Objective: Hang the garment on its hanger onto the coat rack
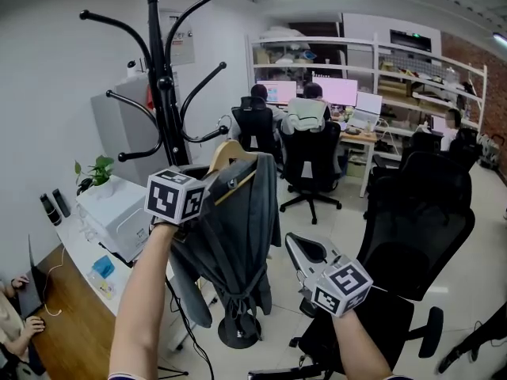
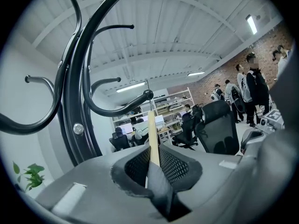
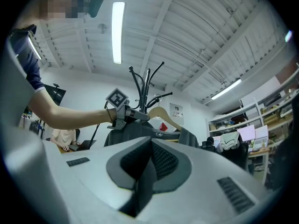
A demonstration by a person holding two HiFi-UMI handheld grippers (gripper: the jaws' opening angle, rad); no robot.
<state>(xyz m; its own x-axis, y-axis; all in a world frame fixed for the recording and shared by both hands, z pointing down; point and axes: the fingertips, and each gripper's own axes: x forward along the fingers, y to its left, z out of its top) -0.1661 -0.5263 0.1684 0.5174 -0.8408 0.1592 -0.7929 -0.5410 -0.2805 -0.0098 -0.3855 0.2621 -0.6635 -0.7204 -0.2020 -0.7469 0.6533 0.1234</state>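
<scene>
Garment (image 1: 238,228): dark grey; draped on the hanger (image 1: 231,155) in the middle of my head view; its tails fall toward 6 o'clock, in front of the rack's round base
Hanger: wooden; its peak sits just below the tip of a low arm of the coat rack (image 1: 162,77); I cannot tell whether its hook rests on that arm
Coat rack: black pole with curved arms; upright at 11 o'clock in my head view; in the left gripper view it fills the 9 to 12 o'clock side (image 2: 77,101), and one arm's knobbed tip sits just above the hanger's wood (image 2: 153,134)
Left gripper (image 1: 226,182): raised at 9 o'clock of the garment's top; my left gripper view shows the jaws clamped on the hanger's wooden bar, which stands edge-on between the mesh pads (image 2: 175,164)
Right gripper (image 1: 298,245): low, at 4 o'clock of the garment and near its edge; it holds nothing; in its own view (image 3: 148,167) the jaws are together with nothing between them; that view looks up at the left gripper (image 3: 126,113) and the hanger (image 3: 161,113) at 12 o'clock
Office chair (image 1: 412,236): black; at 3 o'clock of the right gripper
Plant (image 1: 97,171): small and green; at 9 o'clock of the rack's pole
Desk (image 1: 55,323): brown wood; at 7 o'clock in my head view
</scene>
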